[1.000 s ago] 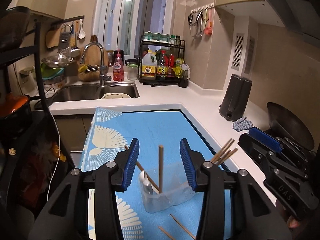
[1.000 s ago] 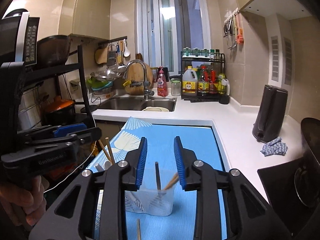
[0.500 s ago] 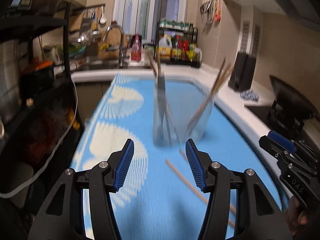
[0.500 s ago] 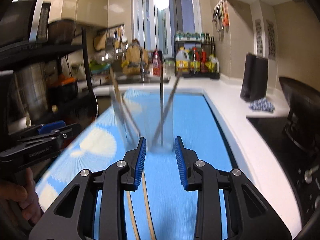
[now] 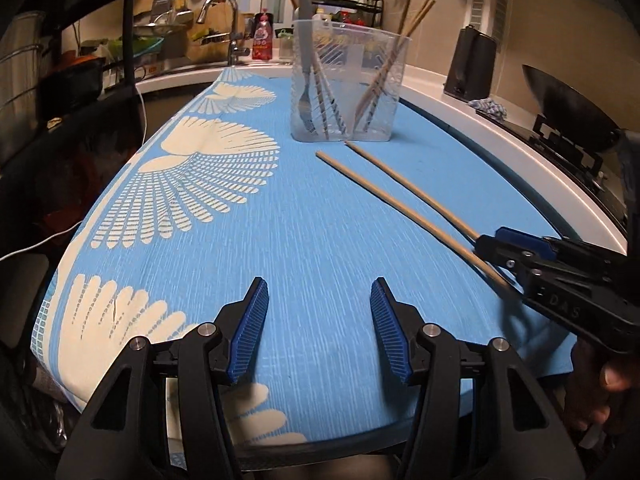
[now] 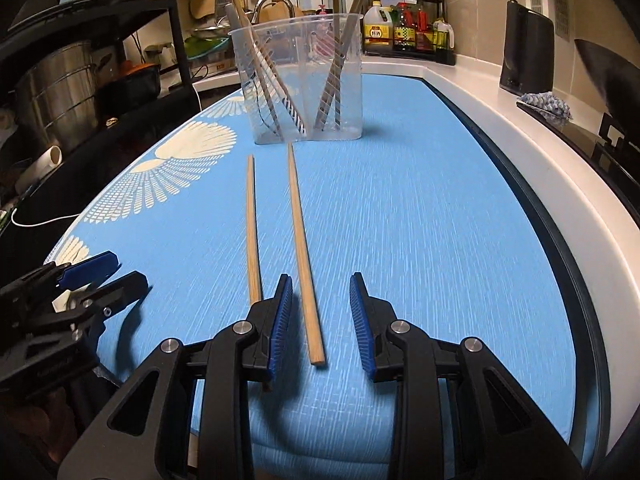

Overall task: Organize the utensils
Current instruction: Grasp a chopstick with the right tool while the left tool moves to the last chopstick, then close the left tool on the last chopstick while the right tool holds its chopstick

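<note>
A clear plastic holder [image 5: 350,80] [image 6: 300,80] stands on the blue mat and holds a fork and several chopsticks. Two wooden chopsticks lie loose on the mat in front of it. My right gripper [image 6: 320,316] is open, low over the mat, with the near end of one chopstick [image 6: 302,248] between its fingers; the other chopstick [image 6: 251,224] lies just left of its left finger. My left gripper [image 5: 318,328] is open and empty near the mat's front edge, left of the right gripper [image 5: 520,256]. In the left wrist view one loose chopstick [image 5: 400,204] runs under the right gripper.
The blue patterned mat [image 5: 280,220] covers the counter. A white counter edge [image 6: 520,148] runs along the right, with a black kettle [image 6: 526,48], a rag [image 6: 546,104] and a wok [image 5: 572,108]. A black shelf rack [image 6: 80,60] stands left; sink and bottle rack are behind.
Both grippers have dropped from above the holder down and back to the mat's near end. The right gripper now straddles a loose chopstick's end and has opened wider.
</note>
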### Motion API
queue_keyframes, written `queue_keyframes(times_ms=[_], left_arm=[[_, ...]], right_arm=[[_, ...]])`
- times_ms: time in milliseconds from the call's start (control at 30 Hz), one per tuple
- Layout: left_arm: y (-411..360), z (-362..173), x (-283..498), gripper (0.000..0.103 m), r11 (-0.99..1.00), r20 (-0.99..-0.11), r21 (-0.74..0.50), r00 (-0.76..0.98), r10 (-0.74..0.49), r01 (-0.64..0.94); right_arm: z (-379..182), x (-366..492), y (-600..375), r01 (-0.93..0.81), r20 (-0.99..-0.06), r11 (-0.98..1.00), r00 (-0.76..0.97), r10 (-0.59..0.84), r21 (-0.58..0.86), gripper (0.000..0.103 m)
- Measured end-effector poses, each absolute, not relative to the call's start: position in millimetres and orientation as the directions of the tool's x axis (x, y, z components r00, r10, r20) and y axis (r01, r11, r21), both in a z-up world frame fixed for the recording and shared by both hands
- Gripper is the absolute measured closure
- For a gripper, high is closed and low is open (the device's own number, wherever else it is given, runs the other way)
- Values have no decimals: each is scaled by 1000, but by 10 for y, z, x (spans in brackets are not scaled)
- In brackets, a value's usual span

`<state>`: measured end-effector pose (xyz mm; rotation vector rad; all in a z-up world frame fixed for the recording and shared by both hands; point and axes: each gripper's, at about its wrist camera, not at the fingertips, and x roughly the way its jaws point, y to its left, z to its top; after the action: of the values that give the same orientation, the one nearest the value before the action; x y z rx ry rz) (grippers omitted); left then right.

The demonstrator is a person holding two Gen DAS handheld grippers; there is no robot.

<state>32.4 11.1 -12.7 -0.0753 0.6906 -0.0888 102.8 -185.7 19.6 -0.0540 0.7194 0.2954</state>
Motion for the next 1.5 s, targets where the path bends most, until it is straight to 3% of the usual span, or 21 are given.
queue_keyframes(times_ms=[467, 700, 800, 1367, 1400, 1500], left_arm=[[383, -122, 238, 49, 990, -617, -138, 783, -77, -12], [297, -71, 232, 49, 985, -595, -168, 794, -126, 30], [164, -59, 269, 49, 984, -591, -168, 792, -153, 64], [-220, -160, 362, 49, 991, -635, -76, 762, -130, 106], [-223, -163, 363, 51, 993, -636, -63, 762, -120, 104], [-205, -163, 368, 67, 995, -635, -39, 766, -99, 96]], right_arm=[[187, 975, -1304, -366, -653, 927, 683, 326, 80, 72], [180, 993, -1447, -265, -660, 961, 708, 253, 85, 91], [171, 991, -1578, -223, -658, 971, 719, 225, 88, 94], [150, 937, -1996, -109, -649, 991, 750, 131, 74, 94], [150, 932, -2004, -105, -647, 992, 752, 127, 72, 94], [145, 928, -2033, -96, -645, 993, 754, 120, 72, 94]])
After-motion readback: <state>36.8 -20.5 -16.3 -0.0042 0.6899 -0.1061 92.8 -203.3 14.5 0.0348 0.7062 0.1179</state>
